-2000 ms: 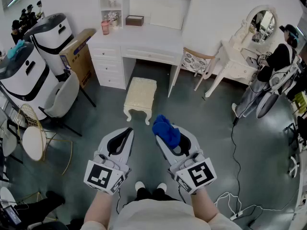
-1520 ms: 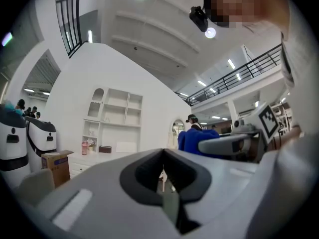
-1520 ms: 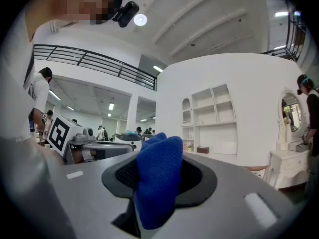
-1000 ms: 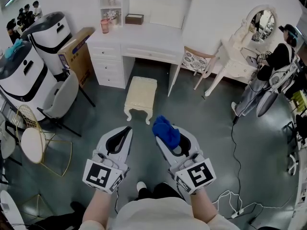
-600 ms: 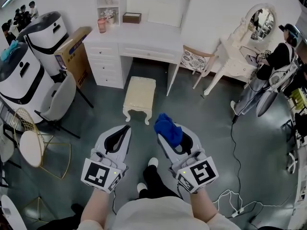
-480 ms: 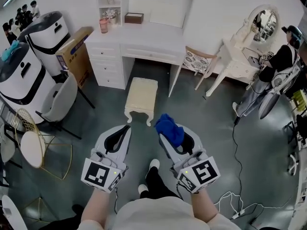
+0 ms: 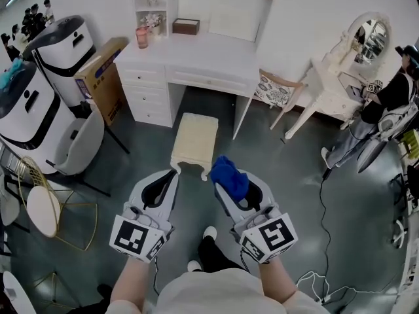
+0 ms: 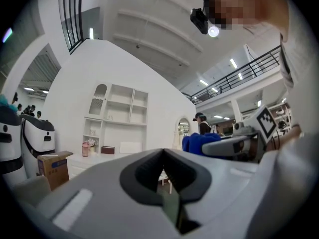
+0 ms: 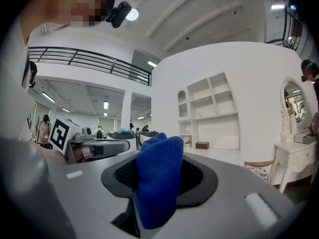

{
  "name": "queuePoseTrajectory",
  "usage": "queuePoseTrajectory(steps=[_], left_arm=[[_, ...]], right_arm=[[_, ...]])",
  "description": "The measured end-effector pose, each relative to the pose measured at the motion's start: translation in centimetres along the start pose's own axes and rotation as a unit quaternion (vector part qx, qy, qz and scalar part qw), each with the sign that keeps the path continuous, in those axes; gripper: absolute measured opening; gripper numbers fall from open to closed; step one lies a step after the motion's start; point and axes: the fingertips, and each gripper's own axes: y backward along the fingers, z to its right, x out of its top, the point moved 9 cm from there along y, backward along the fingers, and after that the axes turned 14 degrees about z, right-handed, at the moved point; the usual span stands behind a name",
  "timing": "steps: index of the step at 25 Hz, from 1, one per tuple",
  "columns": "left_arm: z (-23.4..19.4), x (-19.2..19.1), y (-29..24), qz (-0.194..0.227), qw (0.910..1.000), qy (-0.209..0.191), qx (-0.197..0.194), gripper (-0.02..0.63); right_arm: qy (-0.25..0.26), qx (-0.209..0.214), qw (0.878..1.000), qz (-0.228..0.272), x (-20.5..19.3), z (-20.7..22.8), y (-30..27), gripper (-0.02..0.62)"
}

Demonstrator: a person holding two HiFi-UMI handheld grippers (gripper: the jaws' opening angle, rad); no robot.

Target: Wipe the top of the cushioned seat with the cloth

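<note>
The cream cushioned seat [image 7: 195, 136] is a small stool on the grey floor in front of the white desk [image 7: 196, 52]; its near edge lies just beyond both gripper tips in the head view. My right gripper [image 7: 220, 178] is shut on a bunched blue cloth [image 7: 228, 174], which sticks up and forward out of its jaws. The right gripper view shows that cloth [image 9: 157, 183] filling the gap between the jaws of the right gripper [image 9: 160, 193]. My left gripper [image 7: 173, 174] is held level beside it, its jaws together and holding nothing [image 8: 163, 159].
A cardboard box [image 7: 101, 77] and white machines [image 7: 29, 113] stand at the left, with a grey chair [image 7: 78, 150] and a gold-framed stool [image 7: 42, 208]. A patterned chair [image 7: 276, 87], a vanity table [image 7: 337, 87] and a person [image 7: 393, 100] are at the right. Cables [image 7: 327, 277] lie on the floor.
The person has stepped forward, one foot now ahead. The stool's near edge has come up close to both gripper tips. Both grippers hold as before.
</note>
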Motion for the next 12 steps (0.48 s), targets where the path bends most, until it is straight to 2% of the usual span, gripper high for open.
queuePoseTrajectory(steps=[12], left_arm=[[-3.5,-2.5,-7.9,-0.011,0.9998,-0.007,0.012,-0.002]], right_arm=[[-0.008,0.024,1.0,0.003,-0.8,7.1,-6.7,0.179]])
